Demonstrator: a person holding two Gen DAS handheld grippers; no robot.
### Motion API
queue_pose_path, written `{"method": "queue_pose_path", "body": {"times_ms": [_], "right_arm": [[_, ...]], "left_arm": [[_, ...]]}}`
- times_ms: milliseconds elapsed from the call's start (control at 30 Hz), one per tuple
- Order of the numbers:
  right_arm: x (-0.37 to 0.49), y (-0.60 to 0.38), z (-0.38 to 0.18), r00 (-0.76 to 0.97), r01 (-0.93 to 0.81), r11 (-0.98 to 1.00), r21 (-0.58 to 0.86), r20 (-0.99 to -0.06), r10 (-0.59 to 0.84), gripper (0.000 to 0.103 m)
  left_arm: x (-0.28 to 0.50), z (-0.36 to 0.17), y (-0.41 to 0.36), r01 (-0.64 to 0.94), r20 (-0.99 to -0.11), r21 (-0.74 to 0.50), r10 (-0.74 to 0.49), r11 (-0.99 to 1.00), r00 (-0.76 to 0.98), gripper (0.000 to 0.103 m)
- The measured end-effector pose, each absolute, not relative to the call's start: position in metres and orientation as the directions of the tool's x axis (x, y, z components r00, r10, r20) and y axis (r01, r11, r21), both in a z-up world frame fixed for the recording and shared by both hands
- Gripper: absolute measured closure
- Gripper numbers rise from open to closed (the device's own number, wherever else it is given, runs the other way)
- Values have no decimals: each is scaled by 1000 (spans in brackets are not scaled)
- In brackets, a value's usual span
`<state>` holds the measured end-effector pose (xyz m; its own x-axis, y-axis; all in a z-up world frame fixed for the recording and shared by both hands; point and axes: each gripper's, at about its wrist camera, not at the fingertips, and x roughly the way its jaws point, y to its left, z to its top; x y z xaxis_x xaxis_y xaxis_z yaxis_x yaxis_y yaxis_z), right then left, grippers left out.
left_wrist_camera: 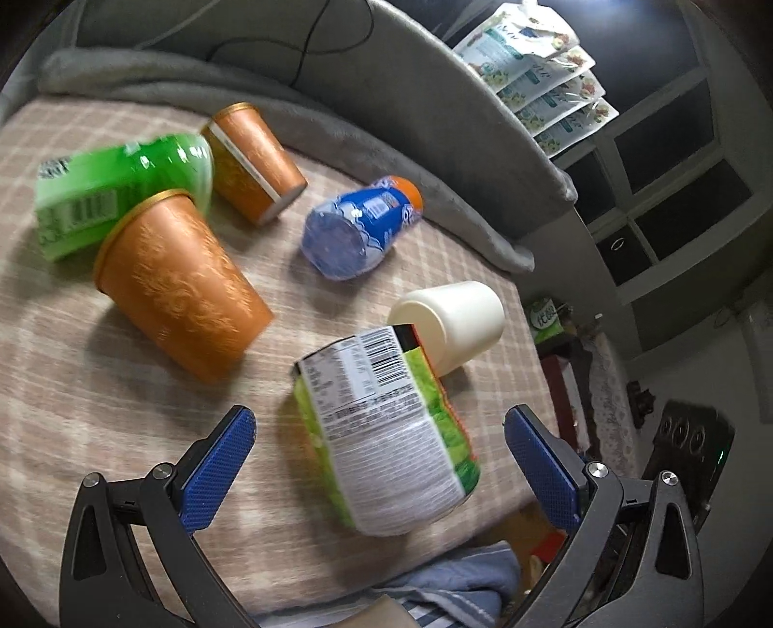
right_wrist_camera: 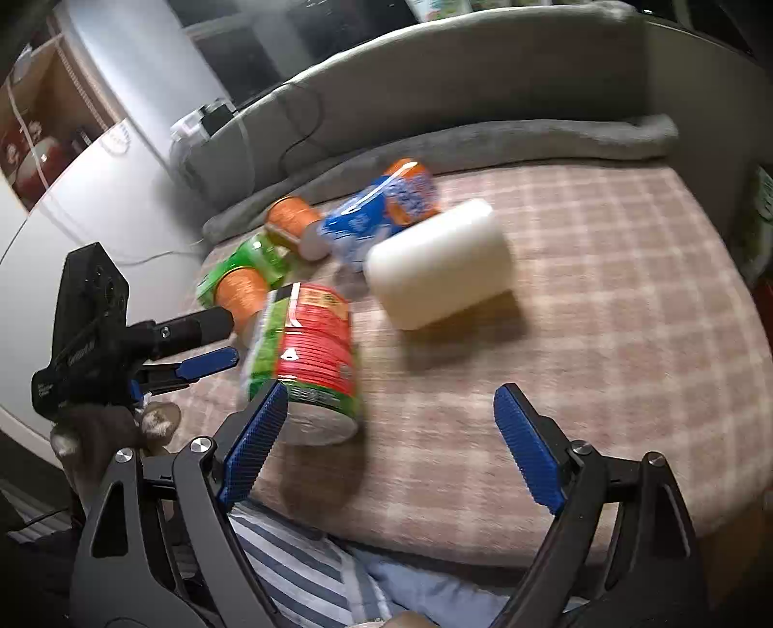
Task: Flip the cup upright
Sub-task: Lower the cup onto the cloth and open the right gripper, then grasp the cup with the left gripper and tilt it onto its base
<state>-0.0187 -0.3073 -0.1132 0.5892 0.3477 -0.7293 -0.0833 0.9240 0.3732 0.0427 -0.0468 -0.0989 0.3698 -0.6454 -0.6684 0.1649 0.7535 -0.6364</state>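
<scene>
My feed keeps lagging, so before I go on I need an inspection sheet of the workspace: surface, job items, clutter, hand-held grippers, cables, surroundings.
Surface: checked pink cloth over a table, grey blanket along the far edge.
Job's things: all on their sides: cream cup, two orange cups, green cup, blue cup, labelled noodle cup.
Clutter: nothing seen beyond the cups.
Grippers: left hand-held gripper open, the noodle cup between its fingers; right hand-held gripper open, empty.
Cables: black cable on the grey backrest.
Surroundings: snack packets, dark window.
</scene>
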Motion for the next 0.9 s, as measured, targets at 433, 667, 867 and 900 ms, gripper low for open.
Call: {"method": "queue_pose_path", "body": {"times_ms": [433,667,867,900], "right_arm": [[-18,-318,-121,601,-55,933,357,-734,316,13],[-17,-318,-122,609,-42,934,354,-733,305,13],[-17,-319,-121,613,-33,936,350,-733,295,13],[-17,-319,-120,615,-31,936,349,-732,294,13]], "left_arm": [[68,-129,-59,55,-673,-700,-683,712,283,3],[73,-133,-60,52,-671,-707,-693,705,265,13],[70,-132,-61,70,-676,-696,-685,715,272,21],[69,-129,-62,85,-677,-689,-681,720,278,21]]}}
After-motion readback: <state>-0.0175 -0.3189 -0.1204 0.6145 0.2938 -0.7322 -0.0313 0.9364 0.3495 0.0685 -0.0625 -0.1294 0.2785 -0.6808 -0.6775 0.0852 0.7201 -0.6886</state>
